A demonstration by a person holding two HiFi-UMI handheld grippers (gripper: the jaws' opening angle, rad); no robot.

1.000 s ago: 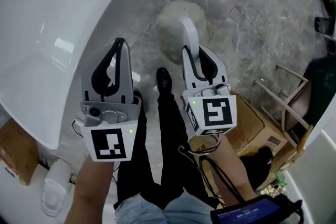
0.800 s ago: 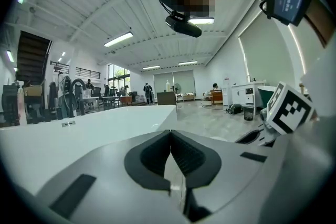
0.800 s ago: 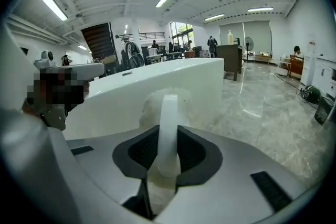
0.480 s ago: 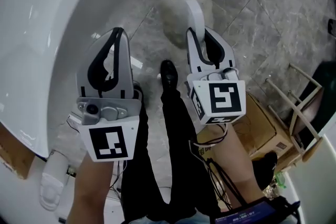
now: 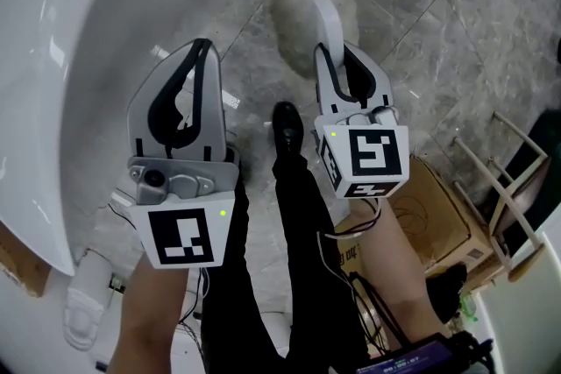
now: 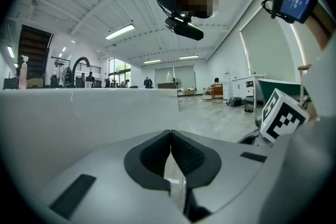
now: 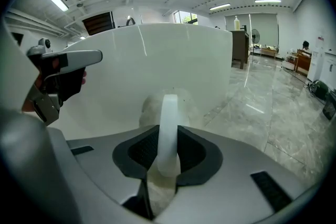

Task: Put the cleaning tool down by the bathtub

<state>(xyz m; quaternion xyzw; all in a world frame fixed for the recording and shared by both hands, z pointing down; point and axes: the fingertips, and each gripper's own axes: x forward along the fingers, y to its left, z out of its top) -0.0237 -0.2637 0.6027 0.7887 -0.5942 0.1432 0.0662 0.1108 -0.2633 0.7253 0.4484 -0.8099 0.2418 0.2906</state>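
Stood close beside the white bathtub (image 5: 53, 57), on grey marble floor (image 5: 438, 31). Held the cleaning tool (image 5: 302, 4) low near the tub wall, pad downward, with the right claw (image 5: 337, 57) pinching its white handle. Had the left claw (image 5: 202, 48) pressed together, empty. Probably needed to lower straight, settle the pad flat, then spread.

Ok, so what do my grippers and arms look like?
Both the left gripper and right gripper have light grey curved jaws with black ribbed lining. Each carries a white cube with a black square marker and a small green light. Black cables trail by the right forearm. No sleeves show; the trousers are black.
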